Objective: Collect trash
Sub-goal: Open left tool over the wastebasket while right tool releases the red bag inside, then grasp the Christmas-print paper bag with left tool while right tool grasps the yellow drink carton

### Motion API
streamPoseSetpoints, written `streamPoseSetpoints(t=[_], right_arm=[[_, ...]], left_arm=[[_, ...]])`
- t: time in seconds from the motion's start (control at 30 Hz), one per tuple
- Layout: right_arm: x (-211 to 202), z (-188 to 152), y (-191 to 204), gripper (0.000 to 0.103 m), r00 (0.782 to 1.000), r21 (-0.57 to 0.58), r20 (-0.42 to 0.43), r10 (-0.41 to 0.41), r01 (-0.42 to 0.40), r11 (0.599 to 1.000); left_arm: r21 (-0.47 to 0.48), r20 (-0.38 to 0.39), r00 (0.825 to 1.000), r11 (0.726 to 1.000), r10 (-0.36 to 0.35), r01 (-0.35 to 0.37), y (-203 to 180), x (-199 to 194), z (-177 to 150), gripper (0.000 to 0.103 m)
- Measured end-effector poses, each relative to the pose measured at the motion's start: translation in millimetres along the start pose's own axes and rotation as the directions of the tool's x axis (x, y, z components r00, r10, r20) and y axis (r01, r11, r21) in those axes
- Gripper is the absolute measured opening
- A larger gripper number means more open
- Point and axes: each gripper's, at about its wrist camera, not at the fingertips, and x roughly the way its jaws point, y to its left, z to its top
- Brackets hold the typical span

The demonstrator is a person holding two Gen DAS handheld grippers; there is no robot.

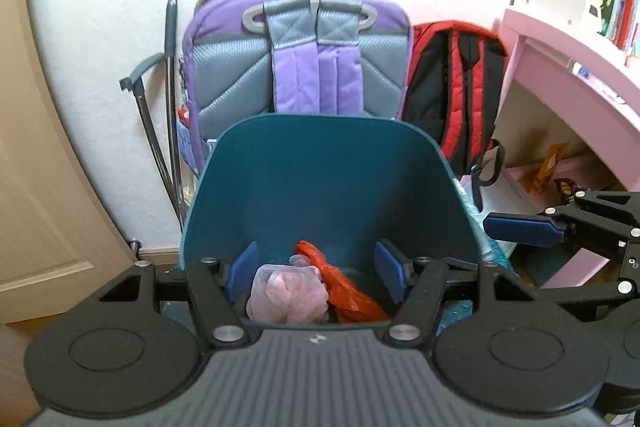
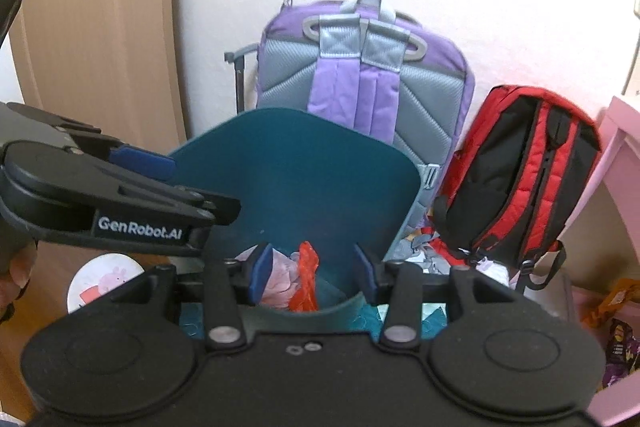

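A teal bin [image 1: 328, 179] stands on the floor before me, also in the right wrist view [image 2: 288, 167]. Inside lie a pink mesh ball [image 1: 286, 295] and a crumpled red plastic bag [image 1: 344, 291]; both show in the right wrist view, the ball [image 2: 280, 281] and the bag [image 2: 305, 283]. My left gripper [image 1: 316, 273] is open and empty over the bin's mouth. My right gripper [image 2: 313, 273] is open and empty over the same bin. The right gripper also shows at the right of the left wrist view [image 1: 524, 229]. Snack wrappers [image 1: 548, 167] lie under a pink desk.
A purple backpack [image 1: 316, 59] and a red-and-black backpack [image 1: 460, 87] lean on the wall behind the bin. A pink desk [image 1: 568, 67] stands right, a wooden door [image 2: 92, 27] left. A round Peppa Pig item [image 2: 104, 279] lies on the floor. More wrappers [image 2: 616, 307] lie at right.
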Motion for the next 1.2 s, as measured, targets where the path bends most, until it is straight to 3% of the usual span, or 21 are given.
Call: streamPoseSetpoints(t=[0.07, 0.17, 0.6, 0.87, 1.03, 1.2], right_arm=[[-16, -1, 2, 0.044, 1.0, 0.002, 0.011, 0.002, -0.002, 1.0], [-39, -3, 4, 0.044, 1.0, 0.006, 0.026, 0.006, -0.007, 1.0], [-116, -30, 9, 0.046, 0.996, 0.077, 0.073, 0.048, -0.053, 0.996], [-146, -58, 13, 0.047, 0.992, 0.086, 0.094, 0.086, -0.094, 0.992], [-149, -82, 13, 0.048, 0.989, 0.113, 0.091, 0.12, -0.13, 0.985], [-137, -113, 8, 0.048, 0.987, 0.168, 0.073, 0.146, -0.157, 0.973]], left_arm=[[0.004, 0.019, 1.0, 1.0, 0.0, 0.0, -3, -17, -2, 0.066], [0.005, 0.051, 0.999, 1.0, 0.003, -0.003, -8, -44, -6, 0.076], [-0.001, 0.09, 0.996, 1.0, -0.022, 0.022, -18, -124, -46, 0.083], [-0.009, 0.082, 0.995, 0.999, -0.05, 0.05, -23, -148, -85, 0.083], [-0.034, 0.085, 0.993, 0.995, -0.086, 0.089, -24, -154, -110, 0.1], [-0.062, 0.096, 0.99, 0.992, -0.105, 0.111, -23, -147, -140, 0.101]])
